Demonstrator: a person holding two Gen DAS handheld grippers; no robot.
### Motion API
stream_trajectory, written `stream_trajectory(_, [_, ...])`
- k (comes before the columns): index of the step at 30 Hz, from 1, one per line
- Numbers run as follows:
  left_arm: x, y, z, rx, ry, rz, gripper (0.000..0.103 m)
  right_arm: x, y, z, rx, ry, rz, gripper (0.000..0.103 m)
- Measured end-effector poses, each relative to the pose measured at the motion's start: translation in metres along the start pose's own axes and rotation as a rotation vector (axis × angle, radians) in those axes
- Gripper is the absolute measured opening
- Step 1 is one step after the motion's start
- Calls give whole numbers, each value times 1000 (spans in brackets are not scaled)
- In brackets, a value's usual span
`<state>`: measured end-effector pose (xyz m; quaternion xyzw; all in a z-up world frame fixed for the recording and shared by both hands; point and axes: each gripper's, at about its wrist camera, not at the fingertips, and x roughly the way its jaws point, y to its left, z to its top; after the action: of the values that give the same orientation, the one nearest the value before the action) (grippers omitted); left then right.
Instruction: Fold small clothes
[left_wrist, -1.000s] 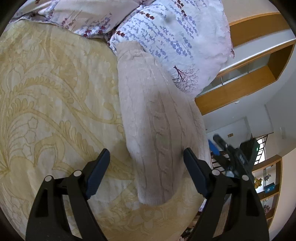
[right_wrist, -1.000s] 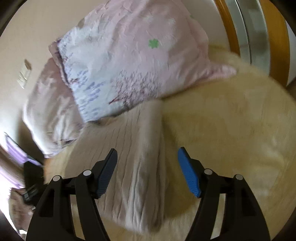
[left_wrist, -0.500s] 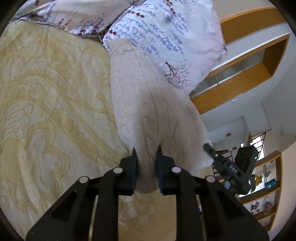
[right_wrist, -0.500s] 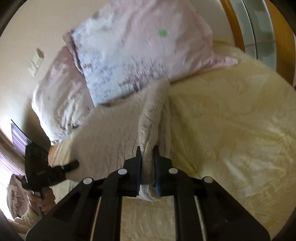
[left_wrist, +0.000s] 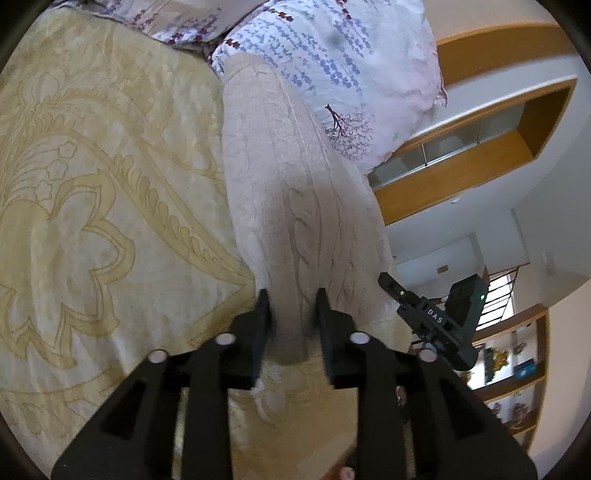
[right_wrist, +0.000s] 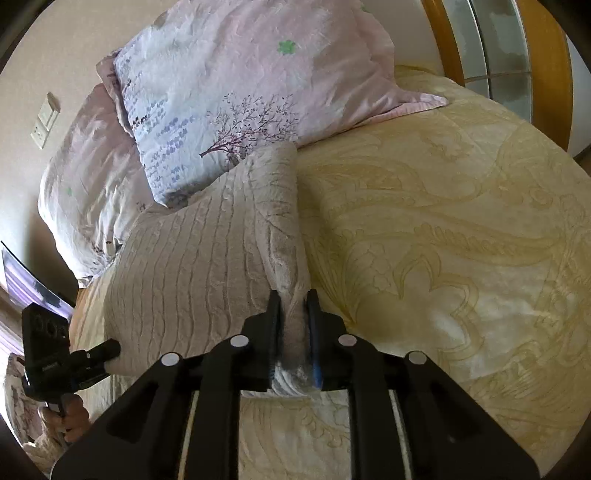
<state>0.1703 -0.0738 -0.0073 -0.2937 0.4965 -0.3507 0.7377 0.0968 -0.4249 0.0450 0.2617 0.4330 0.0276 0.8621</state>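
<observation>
A beige cable-knit sweater (left_wrist: 295, 192) lies on a yellow patterned bedspread (left_wrist: 92, 221), its far end against the pillows. My left gripper (left_wrist: 290, 299) is shut on the sweater's near edge. In the right wrist view the sweater (right_wrist: 192, 251) spreads to the left, and my right gripper (right_wrist: 293, 299) is shut on its right near edge, which is bunched between the pads. Each gripper shows in the other's view: the right one (left_wrist: 436, 321) at the sweater's right side, the left one (right_wrist: 70, 362) at its left corner.
Floral pillows (left_wrist: 332, 55) (right_wrist: 240, 85) lie at the head of the bed behind the sweater. A wooden headboard frame with glass (right_wrist: 498, 55) stands at the right. The bedspread (right_wrist: 461, 240) stretches wide to the right. Shelves (left_wrist: 517, 369) stand beyond the bed.
Both grippers went from wide open to shut on the sweater's near edge. The gripped edges now rise a little off the bedspread.
</observation>
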Motion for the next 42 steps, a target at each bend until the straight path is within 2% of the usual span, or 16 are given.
stream_trajectory(2, [-3, -4, 5, -2, -2, -9, 60, -4, -2, 8, 36, -20, 33, 41])
stream_trajectory(4, [-7, -12, 15, 25, -29, 9, 68, -4, -4, 18, 78, -34, 75, 45])
stream_trajectory(7, [-6, -21, 33, 52, -49, 49, 80, 11, -7, 35, 135, -14, 108, 45])
stream_trajectory(11, [6, -24, 53, 61, -33, 125, 81, 36, -4, 47, 158, 35, 117, 43])
stream_trajectory(12, [10, -22, 57, 54, -26, 138, 81, 41, 0, 47, 144, 46, 107, 36])
stream_trajectory(13, [13, -22, 59, 49, -21, 147, 81, 46, 6, 46, 115, 50, 93, 15])
stream_trajectory(16, [18, -16, 62, 23, -12, 157, 81, 32, 23, 48, 15, -41, 55, 11])
stream_trajectory(19, [21, -14, 63, 19, -13, 168, 81, 24, 20, 50, 3, -97, -2, 10])
stream_trajectory(24, [27, -13, 66, 24, -9, 177, 82, 51, 2, 45, 21, -19, -97, 10])
stream_trajectory(27, [31, -17, 65, 41, -10, 191, 82, 58, 1, 45, 27, -19, -121, 11])
stream_trajectory(30, [36, -21, 67, 56, -18, 210, 83, 55, 6, 46, 5, -24, -153, 15])
stream_trajectory(32, [35, -24, 67, 67, -25, 223, 83, 40, 11, 45, -7, -66, -162, 28])
stream_trajectory(34, [35, -26, 67, 83, -32, 241, 84, 21, 19, 41, -31, -136, -158, 30])
stream_trajectory(36, [34, -27, 65, 101, -39, 260, 85, 11, 27, 39, -64, -168, -138, 30])
stream_trajectory(39, [35, -34, 63, 149, -56, 315, 87, 14, 43, 36, -141, -132, -118, 30])
stream_trajectory(42, [38, -41, 62, 197, -73, 370, 91, 30, 55, 30, -218, -69, -171, 30])
